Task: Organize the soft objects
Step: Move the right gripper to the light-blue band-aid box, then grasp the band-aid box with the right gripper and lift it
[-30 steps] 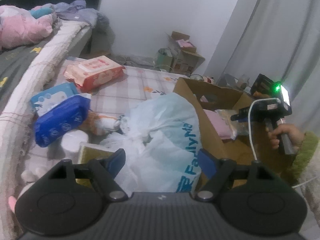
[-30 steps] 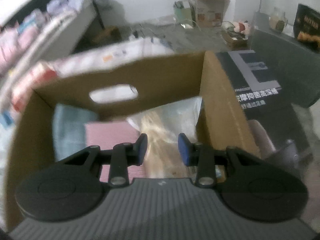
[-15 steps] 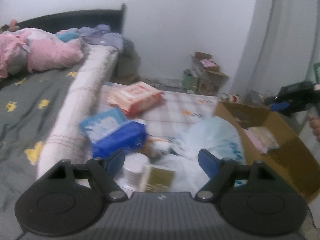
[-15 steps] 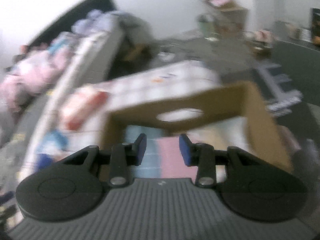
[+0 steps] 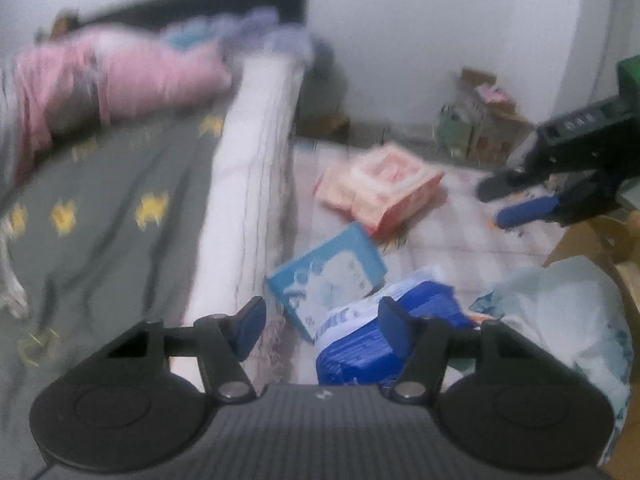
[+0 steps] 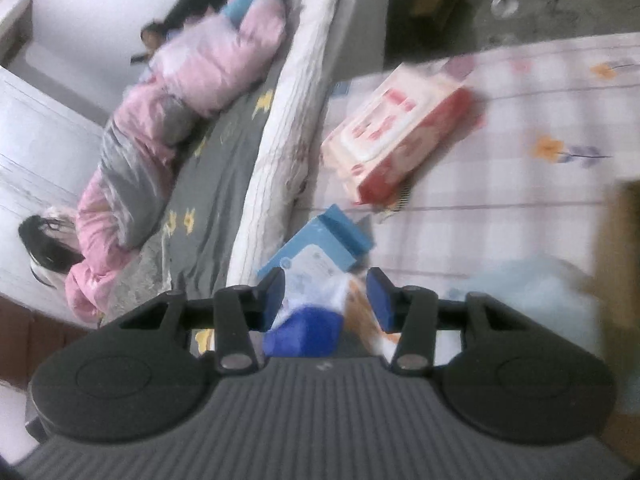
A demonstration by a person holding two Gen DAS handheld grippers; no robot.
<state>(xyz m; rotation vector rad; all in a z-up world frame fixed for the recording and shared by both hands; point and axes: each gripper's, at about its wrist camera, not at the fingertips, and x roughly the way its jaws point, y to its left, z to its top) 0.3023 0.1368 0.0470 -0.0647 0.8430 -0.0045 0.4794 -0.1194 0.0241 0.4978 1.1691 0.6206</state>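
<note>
The left gripper [image 5: 322, 330] holds nothing; its jaws are closing on air above the dark blue soft pack [image 5: 380, 340], which lies on the checked mat [image 5: 460, 240] on the floor beside the bed [image 5: 120, 208]. The right gripper [image 6: 326, 300] is also empty, its jaws opening over the same pile. Behind the pack sit a light blue box [image 5: 328, 276] and, farther off, a pink wipes pack [image 5: 384, 188]; a pale plastic bag [image 5: 568, 320] lies to the right. The blue pack looks light, squashy and slick-wrapped, so a hold across its short middle seems safest, since a corner would likely slip.
</note>
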